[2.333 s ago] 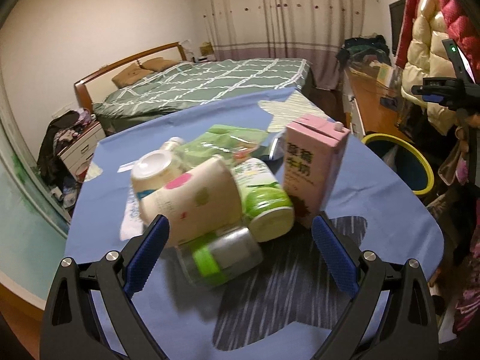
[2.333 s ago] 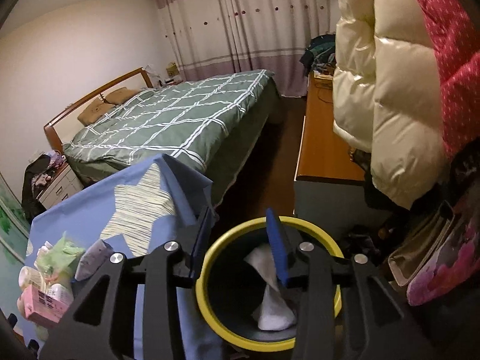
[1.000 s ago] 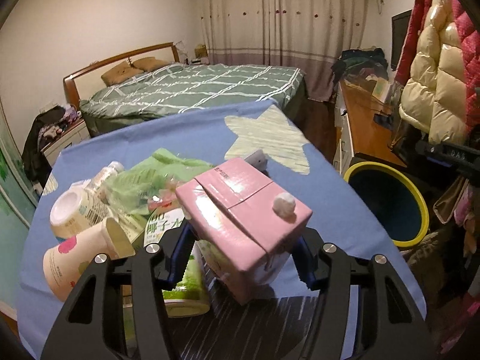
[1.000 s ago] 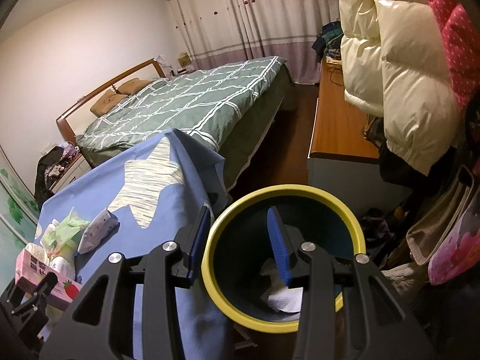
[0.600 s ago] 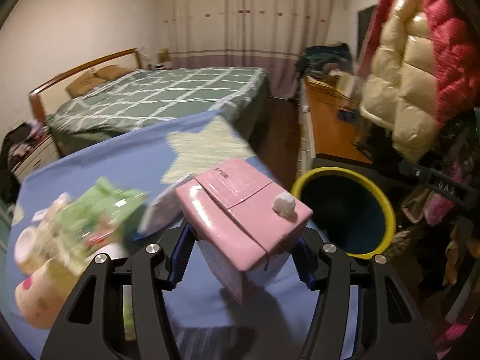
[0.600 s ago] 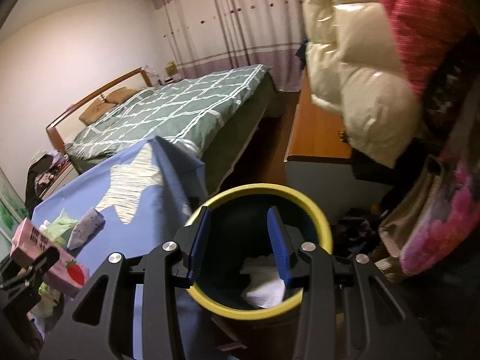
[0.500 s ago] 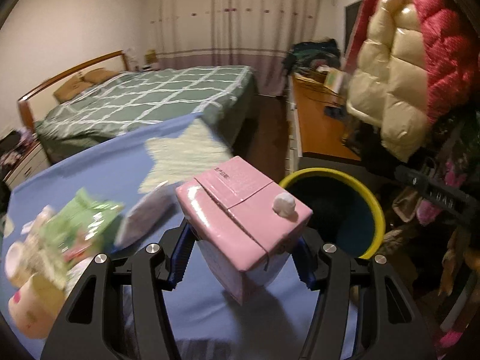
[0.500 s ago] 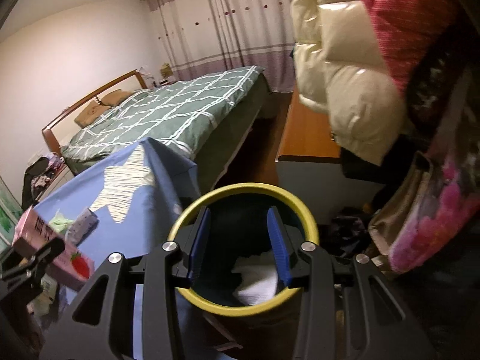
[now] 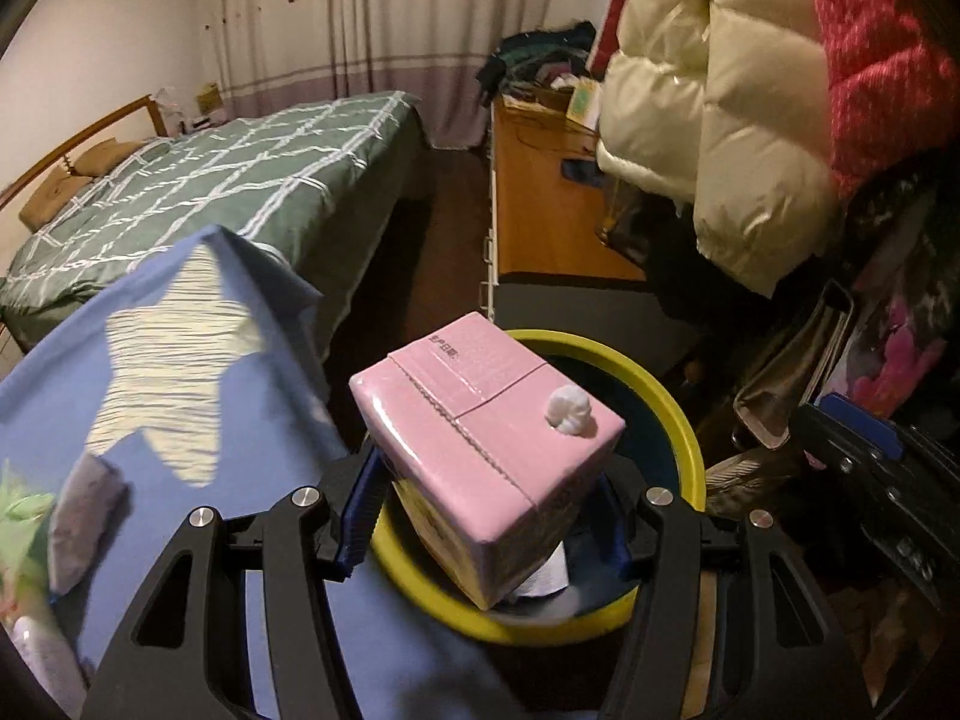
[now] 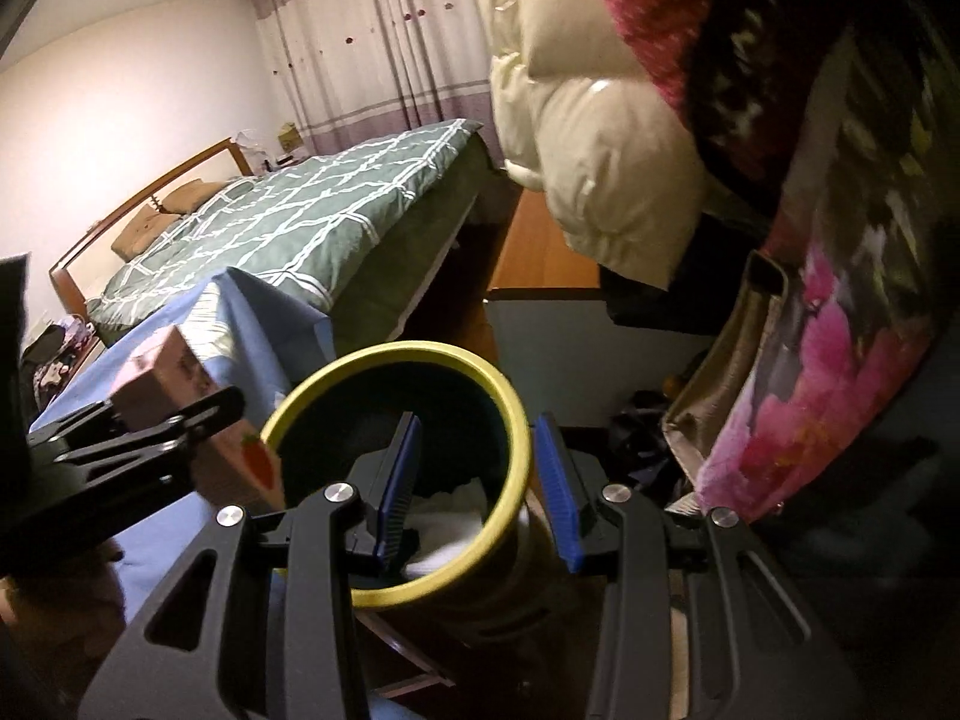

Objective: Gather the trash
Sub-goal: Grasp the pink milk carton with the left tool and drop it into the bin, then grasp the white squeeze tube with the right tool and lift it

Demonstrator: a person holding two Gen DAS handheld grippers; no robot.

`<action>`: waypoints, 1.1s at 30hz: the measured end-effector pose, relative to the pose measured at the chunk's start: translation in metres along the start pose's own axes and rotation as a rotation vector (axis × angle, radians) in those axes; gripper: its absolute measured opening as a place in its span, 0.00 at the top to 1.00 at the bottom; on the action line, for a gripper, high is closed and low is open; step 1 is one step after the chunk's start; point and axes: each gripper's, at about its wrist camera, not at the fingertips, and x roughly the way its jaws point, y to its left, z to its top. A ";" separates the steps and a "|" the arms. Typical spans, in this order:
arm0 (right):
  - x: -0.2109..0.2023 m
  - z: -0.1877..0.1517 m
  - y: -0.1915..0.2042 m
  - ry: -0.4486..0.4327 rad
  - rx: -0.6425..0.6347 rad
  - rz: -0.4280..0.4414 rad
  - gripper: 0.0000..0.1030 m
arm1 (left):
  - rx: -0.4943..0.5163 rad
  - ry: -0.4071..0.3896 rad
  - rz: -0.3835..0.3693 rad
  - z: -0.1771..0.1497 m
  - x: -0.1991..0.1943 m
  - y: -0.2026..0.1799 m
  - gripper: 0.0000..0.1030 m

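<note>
A pink drink carton (image 9: 480, 420) with a white cap is clamped between the blue pads of my left gripper (image 9: 486, 498), which is shut on it. The carton hangs tilted over the near-left part of a yellow-rimmed dark bin (image 9: 672, 420) that stands on the floor beside the table. White crumpled trash (image 9: 543, 570) lies at the bottom of the bin. In the right wrist view the carton (image 10: 162, 378) and the left gripper (image 10: 180, 426) show at the bin's left rim (image 10: 384, 360). My right gripper (image 10: 474, 480) hovers open and empty over the bin's right rim.
The blue tablecloth (image 9: 180, 360) with a pale star holds a grey packet (image 9: 84, 504) and a green wrapper (image 9: 18, 516) at the left. Beyond are a green bed (image 9: 240, 180) and a wooden desk (image 9: 540, 198). Puffy coats (image 9: 720, 120) and floral bags (image 10: 810, 360) crowd the right.
My left gripper closed on the pink carton in the trash pile and carried it right, off the table, to over the bin. The right gripper drifted right over the bin, jaws unchanged.
</note>
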 end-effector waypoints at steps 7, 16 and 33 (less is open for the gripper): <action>0.004 -0.002 -0.014 0.013 0.017 -0.008 0.63 | 0.015 0.032 0.028 0.000 0.026 -0.014 0.29; 0.008 -0.004 -0.009 0.027 0.010 -0.001 0.63 | -0.024 -0.039 0.054 -0.008 -0.016 0.015 0.24; 0.025 -0.002 0.149 0.085 -0.221 0.177 0.62 | -0.242 -0.265 0.335 -0.079 -0.205 0.199 0.17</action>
